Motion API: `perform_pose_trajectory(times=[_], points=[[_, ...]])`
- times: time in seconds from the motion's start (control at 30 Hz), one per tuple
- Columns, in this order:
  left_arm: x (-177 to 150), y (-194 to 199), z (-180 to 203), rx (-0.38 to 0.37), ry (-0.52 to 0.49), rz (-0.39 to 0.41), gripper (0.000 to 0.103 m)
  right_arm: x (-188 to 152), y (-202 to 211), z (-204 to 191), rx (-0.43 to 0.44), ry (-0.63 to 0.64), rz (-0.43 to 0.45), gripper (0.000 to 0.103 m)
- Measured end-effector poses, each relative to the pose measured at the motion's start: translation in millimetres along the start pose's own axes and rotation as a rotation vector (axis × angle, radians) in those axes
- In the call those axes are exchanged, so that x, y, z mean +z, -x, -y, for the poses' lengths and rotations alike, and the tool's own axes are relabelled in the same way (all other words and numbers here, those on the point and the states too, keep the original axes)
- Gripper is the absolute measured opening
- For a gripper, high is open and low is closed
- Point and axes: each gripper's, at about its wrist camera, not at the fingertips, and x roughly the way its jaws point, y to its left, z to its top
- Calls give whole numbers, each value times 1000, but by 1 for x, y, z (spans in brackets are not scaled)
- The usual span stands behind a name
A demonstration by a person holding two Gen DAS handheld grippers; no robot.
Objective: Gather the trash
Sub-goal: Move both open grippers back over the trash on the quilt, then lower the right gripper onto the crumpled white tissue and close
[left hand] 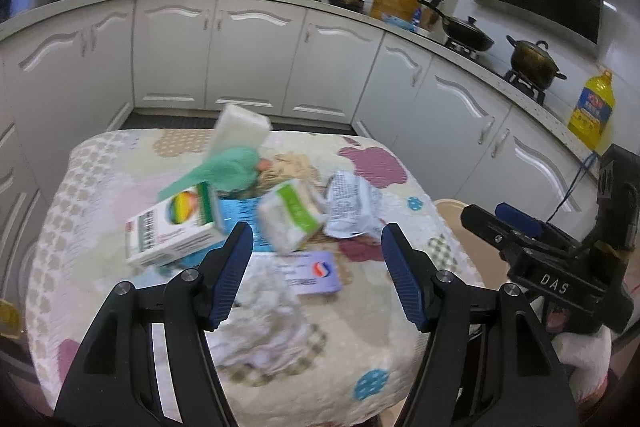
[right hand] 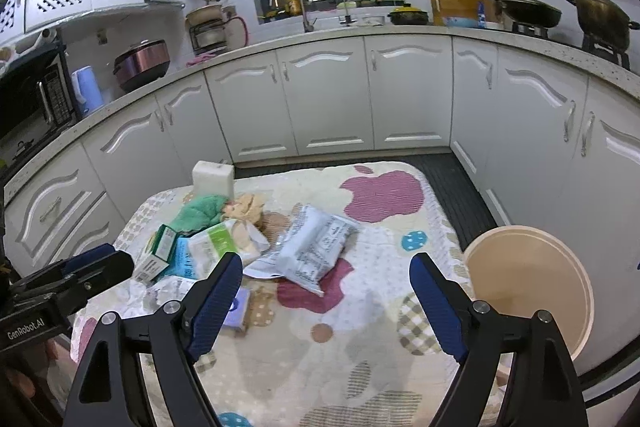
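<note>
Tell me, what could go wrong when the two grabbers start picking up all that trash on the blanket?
1. The trash lies piled up: pulling the white box might drag the green cloth along.
2. The silver wrapper is flat and crinkly, so open jaws like the right gripper has could slip off.
3. The bin sits off the table's edge, so a drop could miss.

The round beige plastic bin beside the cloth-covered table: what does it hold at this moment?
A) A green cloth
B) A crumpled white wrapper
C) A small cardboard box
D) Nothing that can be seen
D: in the right wrist view the round beige plastic bin shows only its bare inside, while the trash lies on the patterned tablecloth.
</note>
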Motion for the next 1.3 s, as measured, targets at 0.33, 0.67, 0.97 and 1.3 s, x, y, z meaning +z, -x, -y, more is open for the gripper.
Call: perform_pose_trajectory(times=[0.33, 0.67, 0.97, 1.3], points=[[-17, 24, -52, 16, 66, -15, 66, -4, -5, -26, 32, 46, -10, 84], [-32, 35, -88, 8, 126, -45, 67, -13, -15, -48, 114, 94, -59, 84], [-41, 38, -124, 63, 189, -54, 67, -36, -43, -81, 296, 113, -188, 84], [-47, 33, -144, 83, 223, -73, 67, -65, -85, -129, 358, 211, -298, 84]])
